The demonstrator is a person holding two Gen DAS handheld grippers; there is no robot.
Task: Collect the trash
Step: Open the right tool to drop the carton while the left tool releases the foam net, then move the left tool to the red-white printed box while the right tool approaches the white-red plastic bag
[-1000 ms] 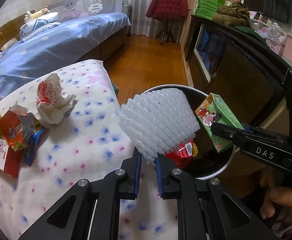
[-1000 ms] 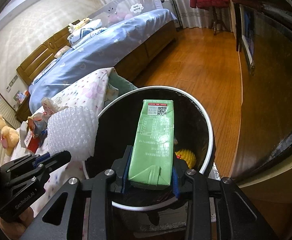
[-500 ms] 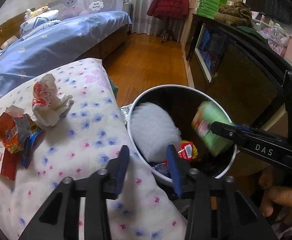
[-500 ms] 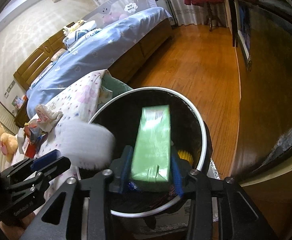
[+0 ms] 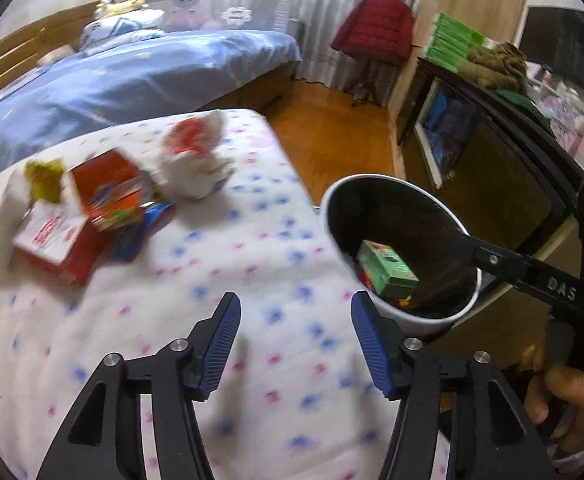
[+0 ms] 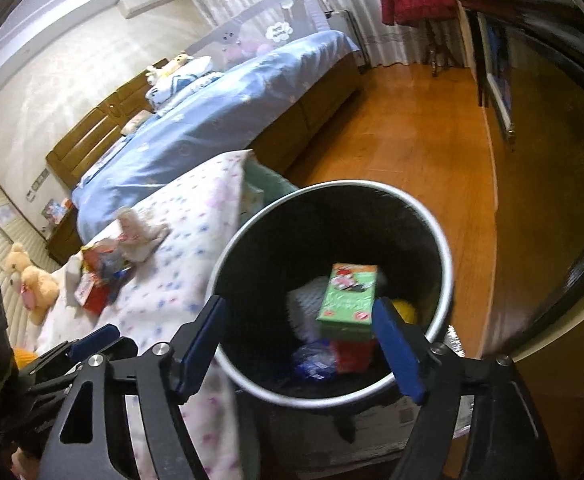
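Bedroom floorboards and a flower-print quilt (image 5: 228, 280) frame the scene. Over the quilt the left gripper (image 5: 295, 338) has its jaws opening, nothing between them; over the bin (image 6: 446, 272) the right gripper (image 6: 298, 344) likewise spreads its jaws, holding nothing. Inside the bin lies the green carton (image 6: 350, 300) on other rubbish. Further off on the quilt sit a crumpled tissue (image 5: 194, 164) and bright wrappers (image 5: 104, 196).
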